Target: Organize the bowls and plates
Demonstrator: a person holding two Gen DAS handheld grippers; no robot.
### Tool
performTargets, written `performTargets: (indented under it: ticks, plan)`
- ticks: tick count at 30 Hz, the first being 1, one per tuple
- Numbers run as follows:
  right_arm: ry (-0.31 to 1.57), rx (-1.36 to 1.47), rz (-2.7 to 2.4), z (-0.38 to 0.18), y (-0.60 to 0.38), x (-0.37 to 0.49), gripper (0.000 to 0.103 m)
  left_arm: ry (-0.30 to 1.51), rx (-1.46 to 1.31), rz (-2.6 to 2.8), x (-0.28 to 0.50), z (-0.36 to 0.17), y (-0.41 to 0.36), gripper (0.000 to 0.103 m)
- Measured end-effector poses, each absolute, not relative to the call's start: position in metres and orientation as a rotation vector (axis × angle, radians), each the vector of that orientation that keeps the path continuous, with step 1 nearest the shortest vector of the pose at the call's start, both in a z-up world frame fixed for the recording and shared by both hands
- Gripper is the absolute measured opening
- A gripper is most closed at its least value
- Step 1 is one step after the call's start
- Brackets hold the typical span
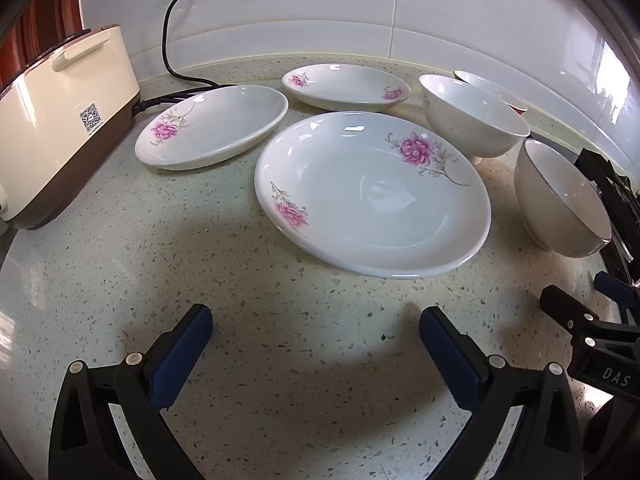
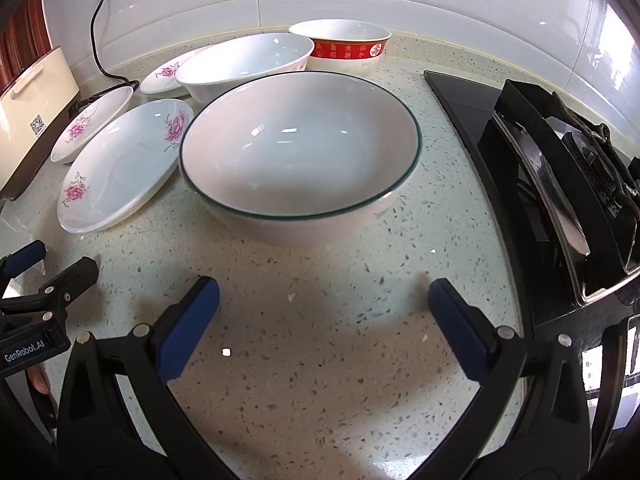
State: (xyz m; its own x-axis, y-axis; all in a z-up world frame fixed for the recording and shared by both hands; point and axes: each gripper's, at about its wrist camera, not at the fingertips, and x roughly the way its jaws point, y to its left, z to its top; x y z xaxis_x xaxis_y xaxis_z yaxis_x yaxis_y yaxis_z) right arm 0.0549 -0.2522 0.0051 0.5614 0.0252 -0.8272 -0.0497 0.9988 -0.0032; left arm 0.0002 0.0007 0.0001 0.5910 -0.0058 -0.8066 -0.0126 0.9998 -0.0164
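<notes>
basically nothing is sorted yet, judging by the layout. three flowered plates lie singly on the speckled surface (image 1: 280, 360): a big plate (image 1: 372, 196) nearest the left gripper (image 1: 316, 338), a second plate (image 1: 212, 126) to its left near the cream appliance (image 1: 60, 128), and a third plate (image 1: 346, 86) at the back by the wall. none is stacked; the near two look close at the rims, and i cannot tell if they touch.

bowls are loose too. the green-rimmed bowl (image 2: 300, 152) sits right ahead of the right gripper (image 2: 324, 312), just beside the big plate. behind it is a plain white bowl (image 2: 248, 64), then a red-banded bowl (image 2: 340, 50) near the wall tiles. no bowl is nested in another.

every plate and bowl shown is empty, nothing inside.

left gripper's fingers are spread wide, holding nothing, low over the surface short of the big plate. right gripper's fingers are likewise wide apart and hold nothing, aimed at the green-rimmed bowl.

left to do, as i judge it: stack the plates together and nest the bowls. stove (image 2: 560, 184) lies to the right, so bowl moves near it need care.
</notes>
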Motion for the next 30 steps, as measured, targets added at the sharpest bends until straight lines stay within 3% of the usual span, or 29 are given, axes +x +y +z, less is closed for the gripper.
performTargets:
  ticks: [30]
  plan:
    - [0.974, -0.026, 0.042, 0.005, -0.252, 0.055, 0.103, 0.938, 0.027, -0.088, 0.012, -0.001, 0.008, 0.103]
